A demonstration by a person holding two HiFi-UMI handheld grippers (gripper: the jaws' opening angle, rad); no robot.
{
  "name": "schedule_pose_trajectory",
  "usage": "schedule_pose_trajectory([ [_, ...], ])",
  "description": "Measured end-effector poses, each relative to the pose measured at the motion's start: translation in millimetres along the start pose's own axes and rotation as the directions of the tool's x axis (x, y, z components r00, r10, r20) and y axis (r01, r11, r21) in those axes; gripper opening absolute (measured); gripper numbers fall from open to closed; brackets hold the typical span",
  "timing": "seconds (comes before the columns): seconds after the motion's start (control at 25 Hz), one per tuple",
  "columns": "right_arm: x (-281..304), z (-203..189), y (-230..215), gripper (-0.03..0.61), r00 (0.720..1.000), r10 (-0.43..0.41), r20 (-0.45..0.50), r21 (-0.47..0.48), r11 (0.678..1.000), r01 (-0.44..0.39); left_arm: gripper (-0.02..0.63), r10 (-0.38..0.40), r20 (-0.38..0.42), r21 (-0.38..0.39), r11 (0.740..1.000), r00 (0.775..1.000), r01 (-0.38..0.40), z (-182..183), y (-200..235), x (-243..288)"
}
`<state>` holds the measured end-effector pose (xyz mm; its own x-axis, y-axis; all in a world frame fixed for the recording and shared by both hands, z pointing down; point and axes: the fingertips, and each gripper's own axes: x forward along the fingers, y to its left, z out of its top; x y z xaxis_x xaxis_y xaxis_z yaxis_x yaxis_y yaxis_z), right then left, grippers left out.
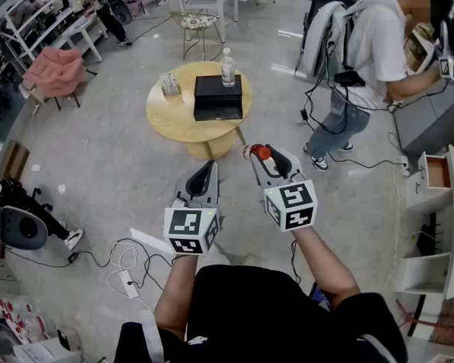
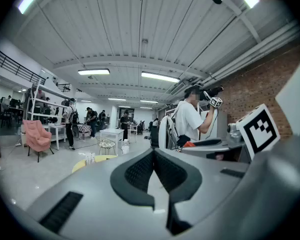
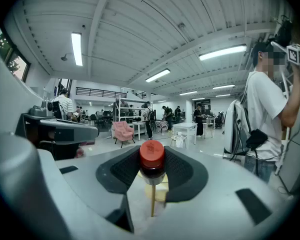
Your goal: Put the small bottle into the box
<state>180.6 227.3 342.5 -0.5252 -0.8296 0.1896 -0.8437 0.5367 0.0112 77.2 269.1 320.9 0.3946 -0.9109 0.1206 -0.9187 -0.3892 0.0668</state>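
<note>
The small bottle (image 1: 262, 153) with a red cap (image 3: 152, 155) sits upright between the jaws of my right gripper (image 1: 259, 156), which is shut on it below the cap (image 3: 152, 173). My left gripper (image 1: 209, 166) hangs beside it, shut with nothing in it (image 2: 153, 155). Both grippers hover above the floor, well short of the round yellow table (image 1: 174, 118). The open black box (image 1: 218, 97) lies on that table, straight ahead of the grippers. In the left gripper view only a sliver of the table (image 2: 97, 159) shows.
A clear water bottle (image 1: 228, 68) and a small pack (image 1: 169, 85) stand on the table by the box. A person in a white shirt (image 1: 367, 48) stands at the right near white shelves (image 1: 439, 203). Cables and a power strip (image 1: 126, 272) lie on the floor at the left.
</note>
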Motion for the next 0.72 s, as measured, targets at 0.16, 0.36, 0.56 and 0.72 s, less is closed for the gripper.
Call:
schedule_pose_trajectory([
  [0.16, -14, -5, 2, 0.138, 1.0, 0.015, -0.002, 0.004, 1.0, -0.015, 0.011, 0.002, 0.0, 0.0, 1.0, 1.0, -0.002, -5, -14, -9],
  [0.36, -22, -6, 8, 0.138, 1.0, 0.028, 0.008, 0.021, 0.999, -0.028, 0.011, 0.01, -0.009, 0.005, 1.0, 1.0, -0.01, -8, -16, -18],
  [0.56, -25, -2, 13, 0.138, 0.999, 0.037, 0.02, 0.011, 0.999, -0.037, 0.011, 0.008, -0.004, 0.015, 1.0, 1.0, -0.008, -4, -17, -20],
  [0.72, -22, -1, 12, 0.138, 0.999, 0.037, 0.018, 0.015, 0.999, -0.037, 0.011, 0.003, -0.005, 0.014, 1.0, 1.0, -0.003, -5, -17, -17],
])
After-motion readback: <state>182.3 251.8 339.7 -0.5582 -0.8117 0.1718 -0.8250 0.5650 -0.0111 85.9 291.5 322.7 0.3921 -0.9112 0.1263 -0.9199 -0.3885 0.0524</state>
